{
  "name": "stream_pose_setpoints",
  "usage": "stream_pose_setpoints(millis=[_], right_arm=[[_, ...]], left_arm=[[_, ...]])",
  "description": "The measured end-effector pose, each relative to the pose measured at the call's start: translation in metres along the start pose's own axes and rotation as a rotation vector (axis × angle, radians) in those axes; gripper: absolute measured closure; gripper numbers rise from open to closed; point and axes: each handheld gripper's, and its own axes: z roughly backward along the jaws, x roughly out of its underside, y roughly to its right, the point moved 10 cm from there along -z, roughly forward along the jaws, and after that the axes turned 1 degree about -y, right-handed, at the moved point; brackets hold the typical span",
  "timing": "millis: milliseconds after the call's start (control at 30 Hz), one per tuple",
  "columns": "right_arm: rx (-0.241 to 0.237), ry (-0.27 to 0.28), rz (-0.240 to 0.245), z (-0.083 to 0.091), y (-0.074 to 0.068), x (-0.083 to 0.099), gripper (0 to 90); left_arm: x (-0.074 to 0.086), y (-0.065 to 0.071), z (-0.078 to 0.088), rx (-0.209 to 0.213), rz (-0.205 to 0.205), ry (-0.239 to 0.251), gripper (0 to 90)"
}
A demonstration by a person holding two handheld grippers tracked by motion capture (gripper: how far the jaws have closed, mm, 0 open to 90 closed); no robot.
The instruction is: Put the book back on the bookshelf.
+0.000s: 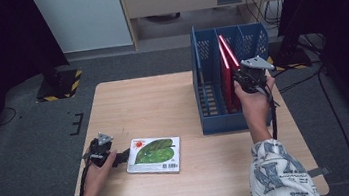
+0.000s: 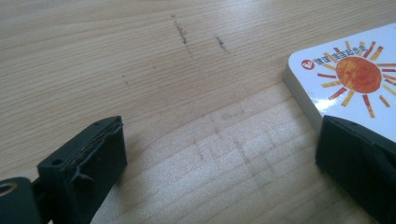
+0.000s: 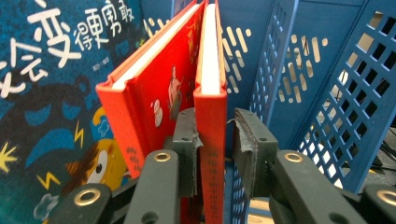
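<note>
Right gripper (image 3: 215, 140) set around the spine of a thin red hardcover book (image 3: 211, 116), left pad touching the cover, right pad (image 3: 243, 140) a sliver clear of it, so loosely around rather than firmly clamped. Book upright in the middle compartment of a blue perforated plastic file rack (image 1: 216, 123), just beside a second red hardcover book (image 3: 149, 93) leaning away to the left. Beyond that, in the right gripper view, a dark blue picture book cover (image 3: 51, 93) with white characters and a cartoon face. Rack at the far right of a light wooden table (image 1: 133, 103).

Left gripper (image 2: 219, 154) low over bare tabletop, jaws spread wide, nothing between them. Right jaw overlapping the near corner of a flat white board book (image 2: 345, 79) with an orange sun; green leaf on its cover in the high view, lying flat near the table's front edge.
</note>
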Motion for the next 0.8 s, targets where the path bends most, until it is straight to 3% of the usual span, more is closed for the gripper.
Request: stream_pose_setpoints(millis=[800], right_arm=[[-0.016, -0.031, 0.019, 0.002, 0.0, 0.021, 68.4]], left_arm=[[0.0, 0.0, 0.0, 0.001, 0.0, -0.001, 0.8]])
